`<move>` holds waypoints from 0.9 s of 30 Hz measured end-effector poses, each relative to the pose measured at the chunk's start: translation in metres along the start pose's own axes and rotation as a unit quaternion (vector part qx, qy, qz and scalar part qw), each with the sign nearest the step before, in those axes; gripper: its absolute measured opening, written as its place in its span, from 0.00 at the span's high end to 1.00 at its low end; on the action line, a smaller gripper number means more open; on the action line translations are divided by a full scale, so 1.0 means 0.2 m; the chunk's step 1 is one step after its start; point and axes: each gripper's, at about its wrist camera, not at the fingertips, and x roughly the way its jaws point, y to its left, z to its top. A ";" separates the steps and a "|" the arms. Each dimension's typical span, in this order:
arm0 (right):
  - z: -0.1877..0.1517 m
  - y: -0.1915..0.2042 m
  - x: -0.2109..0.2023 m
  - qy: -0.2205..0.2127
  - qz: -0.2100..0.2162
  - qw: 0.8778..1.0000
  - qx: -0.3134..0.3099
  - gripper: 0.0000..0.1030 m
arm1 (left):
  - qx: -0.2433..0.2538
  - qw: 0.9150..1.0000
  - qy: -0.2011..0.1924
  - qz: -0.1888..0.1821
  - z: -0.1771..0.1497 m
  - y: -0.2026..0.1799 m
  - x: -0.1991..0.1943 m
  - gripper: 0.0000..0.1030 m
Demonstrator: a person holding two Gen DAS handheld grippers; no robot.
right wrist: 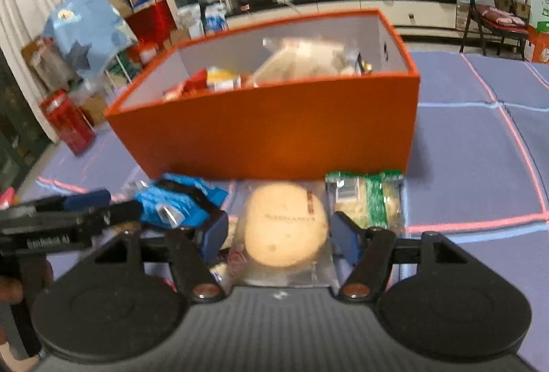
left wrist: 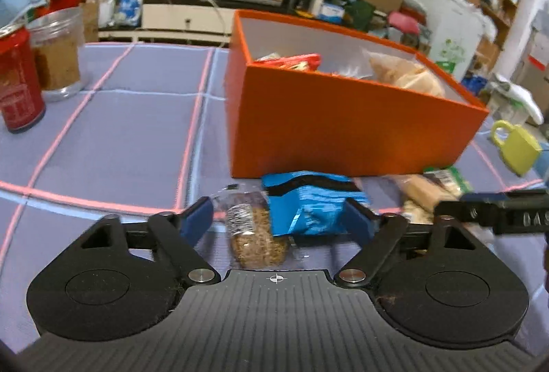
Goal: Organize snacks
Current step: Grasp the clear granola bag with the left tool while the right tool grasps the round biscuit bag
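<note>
An orange box (left wrist: 343, 121) holding several snack packs stands on the purple mat; it also shows in the right wrist view (right wrist: 274, 131). In front of it lie a blue snack bag (left wrist: 308, 204), a clear pack of brown grain snack (left wrist: 255, 231), a round pale bun in clear wrap (right wrist: 284, 224) and a green-and-white pack (right wrist: 369, 200). My left gripper (left wrist: 279, 219) is open, its fingers on either side of the blue bag and the grain pack. My right gripper (right wrist: 279, 236) is open around the bun. The blue bag (right wrist: 178, 204) lies to its left.
A red can (left wrist: 19, 87) and a clear jar (left wrist: 58, 53) of brown powder stand at the mat's far left. A yellow-green mug (left wrist: 514, 145) sits at the right edge. Shelves, a TV stand and a folding chair (right wrist: 494, 4) fill the background.
</note>
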 end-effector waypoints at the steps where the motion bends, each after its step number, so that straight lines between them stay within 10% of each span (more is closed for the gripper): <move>1: -0.01 0.00 0.01 0.007 -0.002 1.000 -0.003 0.36 | 0.004 1.000 0.007 0.009 0.01 -0.01 0.01 0.51; 10: -0.03 -0.08 -0.03 0.003 -0.004 1.000 0.015 0.36 | 0.080 0.991 0.035 0.097 -0.05 0.03 0.04 0.55; 20: -0.01 0.02 0.07 0.005 -0.004 1.000 -0.009 0.14 | 0.102 0.994 0.021 0.040 -0.07 -0.01 0.08 0.64; 23: 0.01 0.02 0.08 0.025 -0.001 1.000 0.001 0.51 | 0.093 0.995 0.031 0.036 -0.05 -0.01 0.07 0.77; 27: 0.00 0.01 0.05 0.050 0.009 0.999 0.008 0.50 | 0.092 0.994 0.038 0.042 -0.05 -0.02 0.06 0.77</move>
